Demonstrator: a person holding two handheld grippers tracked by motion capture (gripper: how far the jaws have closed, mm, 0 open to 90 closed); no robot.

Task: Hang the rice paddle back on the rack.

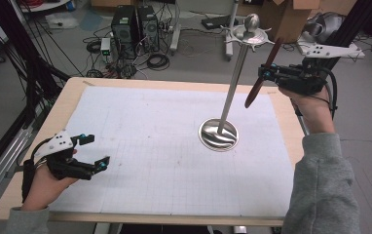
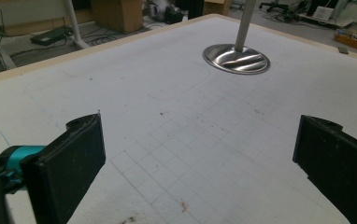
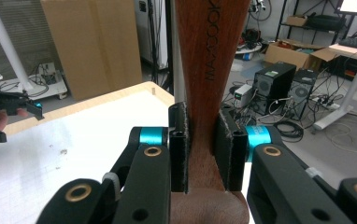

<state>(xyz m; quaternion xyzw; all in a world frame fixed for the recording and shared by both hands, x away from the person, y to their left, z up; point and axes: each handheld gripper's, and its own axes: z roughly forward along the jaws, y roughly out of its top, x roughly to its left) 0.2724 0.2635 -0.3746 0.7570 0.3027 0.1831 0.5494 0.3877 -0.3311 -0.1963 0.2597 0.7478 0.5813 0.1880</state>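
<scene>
A dark brown wooden utensil (image 1: 261, 83) hangs tilted in the air near the top of a tall steel stand (image 1: 233, 83), whose round base (image 1: 218, 134) rests on the white gridded mat (image 1: 164, 156). My right gripper (image 1: 270, 73) is shut on the utensil's handle; in the right gripper view the pads (image 3: 178, 149) press both sides of the wood (image 3: 209, 60). My left gripper (image 1: 96, 151) rests open low at the mat's left edge, nothing between its jaws. Its two black fingers (image 2: 69, 163) frame bare mat, with the steel base (image 2: 236, 58) farther off.
The stand's top carries a ball and pronged ring (image 1: 249, 30). The wooden table edge (image 1: 67, 97) borders the mat. Beyond the table are computer towers (image 1: 134, 29), cables on the floor and cardboard boxes (image 1: 291, 14).
</scene>
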